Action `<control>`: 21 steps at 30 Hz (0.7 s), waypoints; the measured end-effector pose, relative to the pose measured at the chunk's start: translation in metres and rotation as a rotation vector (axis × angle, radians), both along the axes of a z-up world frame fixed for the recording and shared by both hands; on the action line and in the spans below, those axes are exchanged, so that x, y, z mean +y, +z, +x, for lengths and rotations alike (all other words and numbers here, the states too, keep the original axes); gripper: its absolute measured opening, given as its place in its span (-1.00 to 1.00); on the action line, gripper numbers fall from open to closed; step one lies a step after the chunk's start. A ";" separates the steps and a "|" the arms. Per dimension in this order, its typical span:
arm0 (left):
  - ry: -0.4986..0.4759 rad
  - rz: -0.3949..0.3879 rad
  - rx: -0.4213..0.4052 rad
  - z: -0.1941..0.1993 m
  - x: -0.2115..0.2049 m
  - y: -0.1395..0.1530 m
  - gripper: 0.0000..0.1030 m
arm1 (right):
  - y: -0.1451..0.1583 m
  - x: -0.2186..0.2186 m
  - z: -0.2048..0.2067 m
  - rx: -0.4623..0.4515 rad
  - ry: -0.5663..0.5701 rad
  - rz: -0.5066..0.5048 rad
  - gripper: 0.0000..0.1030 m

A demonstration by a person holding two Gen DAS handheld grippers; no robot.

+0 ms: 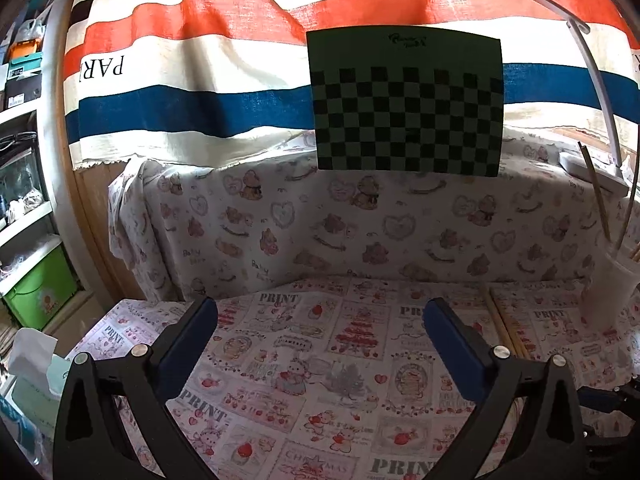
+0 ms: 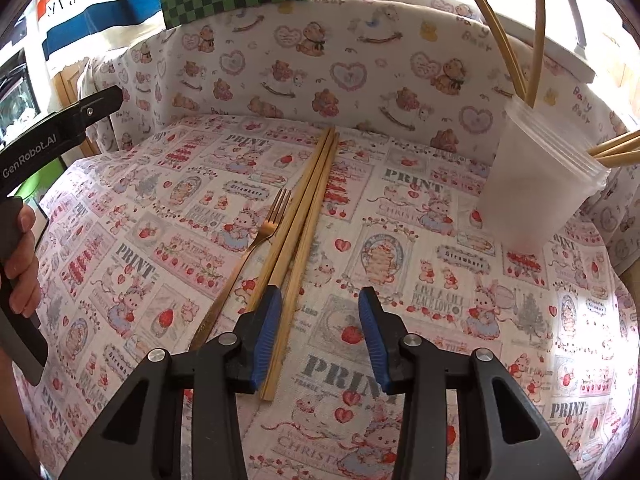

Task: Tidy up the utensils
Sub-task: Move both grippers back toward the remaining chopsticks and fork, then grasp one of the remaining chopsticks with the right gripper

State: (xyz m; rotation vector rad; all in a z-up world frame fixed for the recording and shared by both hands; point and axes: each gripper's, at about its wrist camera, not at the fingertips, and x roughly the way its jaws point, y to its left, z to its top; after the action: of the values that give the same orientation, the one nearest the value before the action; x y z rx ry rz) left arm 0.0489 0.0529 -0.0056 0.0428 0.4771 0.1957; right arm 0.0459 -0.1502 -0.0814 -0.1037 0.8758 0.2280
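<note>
In the right wrist view, a pair of long wooden chopsticks (image 2: 308, 216) lies on the printed tablecloth, with a gold fork (image 2: 256, 240) just left of them. My right gripper (image 2: 320, 304) is open, low over the near ends of the chopsticks, its left finger (image 2: 266, 332) over them. A translucent plastic cup (image 2: 536, 184) at the right holds several utensils that stick out. My left gripper (image 1: 320, 312) is open and empty over bare cloth; the cup (image 1: 612, 292) and chopsticks (image 1: 504, 328) show at its right. The left gripper's body (image 2: 48, 148) shows at the left of the right wrist view.
A cloth-covered wall with bear prints (image 2: 360, 68) backs the table. A green checkered board (image 1: 406, 104) hangs above it. Shelves with a green bin (image 1: 40, 284) and a tissue box (image 1: 32, 380) stand at the left. A white ledge (image 1: 592, 172) sits at the back right.
</note>
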 end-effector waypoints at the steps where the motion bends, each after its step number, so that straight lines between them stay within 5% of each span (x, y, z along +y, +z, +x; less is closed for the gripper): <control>1: 0.003 0.007 0.001 0.001 -0.001 0.000 0.99 | -0.003 0.002 0.002 0.016 0.008 -0.007 -0.17; 6: 0.013 -0.036 0.004 0.002 0.007 0.001 0.99 | -0.004 0.001 0.002 0.003 -0.003 0.001 -0.41; 8: 0.015 -0.058 0.003 0.002 0.010 0.001 0.99 | -0.004 0.003 0.002 -0.003 0.000 -0.013 -0.84; 12: 0.013 -0.006 -0.005 0.001 0.002 -0.001 0.99 | 0.007 0.001 -0.005 -0.055 -0.015 0.003 -0.85; 18: -0.082 0.020 0.031 0.002 -0.015 -0.005 0.99 | 0.053 -0.032 -0.031 -0.319 -0.100 0.122 -0.85; 20: -0.155 -0.045 0.067 0.001 -0.017 -0.003 0.83 | 0.066 -0.043 -0.042 -0.406 -0.141 0.139 -0.85; 21: -0.205 -0.099 0.087 0.000 -0.018 -0.001 0.55 | 0.072 -0.047 -0.046 -0.449 -0.160 0.133 -0.85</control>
State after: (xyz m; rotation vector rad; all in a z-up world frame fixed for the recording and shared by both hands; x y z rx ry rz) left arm 0.0492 0.0349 -0.0071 0.0031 0.5646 -0.0312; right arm -0.0003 -0.1972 -0.0090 0.0393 0.4175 0.1055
